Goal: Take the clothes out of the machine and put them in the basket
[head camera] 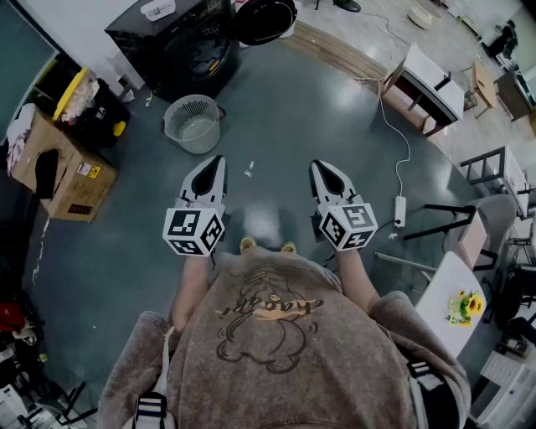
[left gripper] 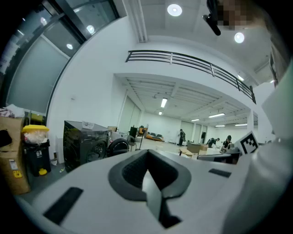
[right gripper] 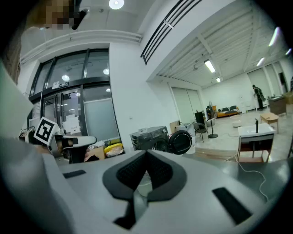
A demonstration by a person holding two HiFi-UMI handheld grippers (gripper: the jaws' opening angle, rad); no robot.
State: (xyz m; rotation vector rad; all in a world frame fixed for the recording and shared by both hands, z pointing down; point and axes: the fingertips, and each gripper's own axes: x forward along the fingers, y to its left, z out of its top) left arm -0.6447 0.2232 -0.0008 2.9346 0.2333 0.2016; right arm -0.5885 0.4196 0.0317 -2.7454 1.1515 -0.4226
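Both tools are held in front of the person at about the same height, pointing to the machine. The left gripper (head camera: 219, 160) is clenched with nothing between its jaws, and the right gripper (head camera: 316, 165) is clenched and empty as well. The black washing machine (head camera: 179, 40) stands by the wall on the far side, with its round door (head camera: 266, 18) swung open to the right; the drum is dark and I cannot make out clothes in it. The pale mesh basket (head camera: 193, 123) stands on the grey floor (head camera: 276, 109) just in front of the machine, between it and the left gripper; whether anything lies in it I cannot tell. Only a small pale scrap (head camera: 249, 169) lies on the floor between the grippers and the basket. At the left stand a cardboard box (head camera: 71, 180) with a yellow sticker, too small to read, and a black bin (head camera: 88, 109) with a yellow rim, filled with pale stuff. At the right a white cable runs to a power strip (head camera: 399, 210). The print on the person's sweater (head camera: 276, 335) is curly script that I cannot read.
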